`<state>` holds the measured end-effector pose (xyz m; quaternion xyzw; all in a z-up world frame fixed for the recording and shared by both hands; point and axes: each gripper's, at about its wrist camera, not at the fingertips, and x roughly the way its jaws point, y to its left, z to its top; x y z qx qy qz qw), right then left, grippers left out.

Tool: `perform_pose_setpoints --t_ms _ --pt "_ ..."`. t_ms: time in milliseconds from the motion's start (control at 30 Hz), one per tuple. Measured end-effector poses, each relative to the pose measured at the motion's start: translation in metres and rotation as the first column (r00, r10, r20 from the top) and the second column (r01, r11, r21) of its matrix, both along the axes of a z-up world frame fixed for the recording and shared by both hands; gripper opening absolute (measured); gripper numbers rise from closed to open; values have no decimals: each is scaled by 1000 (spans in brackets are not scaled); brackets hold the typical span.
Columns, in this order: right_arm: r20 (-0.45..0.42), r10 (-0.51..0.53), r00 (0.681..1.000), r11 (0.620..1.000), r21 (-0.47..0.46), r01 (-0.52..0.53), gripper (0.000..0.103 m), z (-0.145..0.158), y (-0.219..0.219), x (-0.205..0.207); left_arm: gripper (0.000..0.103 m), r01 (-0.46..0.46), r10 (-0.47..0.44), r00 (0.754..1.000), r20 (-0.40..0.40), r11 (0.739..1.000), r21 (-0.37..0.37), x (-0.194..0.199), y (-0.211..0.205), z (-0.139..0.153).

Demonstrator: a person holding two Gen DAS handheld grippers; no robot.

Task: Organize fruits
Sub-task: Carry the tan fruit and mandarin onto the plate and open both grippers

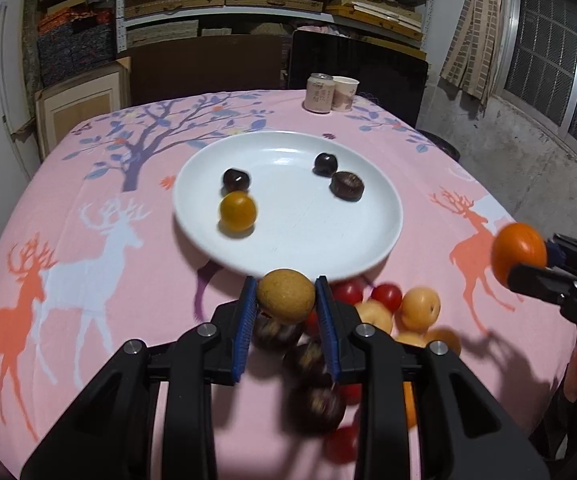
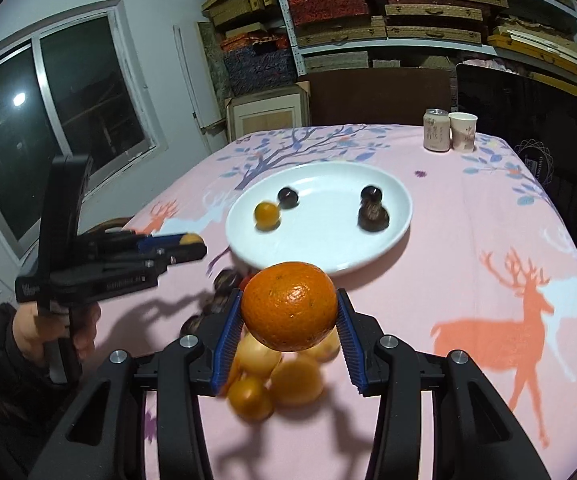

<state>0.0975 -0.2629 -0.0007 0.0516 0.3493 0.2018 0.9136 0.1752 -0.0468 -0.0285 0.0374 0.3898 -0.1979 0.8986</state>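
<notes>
The left gripper (image 1: 286, 300) pinches a tan round fruit (image 1: 286, 301); the right gripper (image 2: 289, 312) clamps an orange (image 2: 289, 306), both lifted above the tabletop (image 1: 136, 280). Beneath them the fruit pile (image 1: 384, 312) is blurred and half hidden (dark and red ones hard to name). At twelve o'clock a white plate (image 1: 308, 236) carries a yellow fruit (image 1: 238, 211) and three dark ones. Pink deer-print cloth; stacked shelves behind.

Right claw (image 2: 289, 312) clamps an orange (image 2: 289, 306) above loose fruit, white plate (image 2: 368, 254) just beyond
</notes>
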Motion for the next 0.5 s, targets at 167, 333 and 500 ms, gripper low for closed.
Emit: perform_pose_setpoints --t_ms 167,333,500 --pt "-47 -43 998 999 -4 43 46 0 -2 76 29 13 -12 1000 -28 1000 25 54 -31 -15" --pt "-88 -41 995 999 -27 39 46 -17 16 146 29 11 -8 999 -52 998 61 97 -49 -32" --pt "-143 -44 989 999 -33 39 47 -40 30 200 35 -1 10 996 -92 996 90 123 -51 -50"
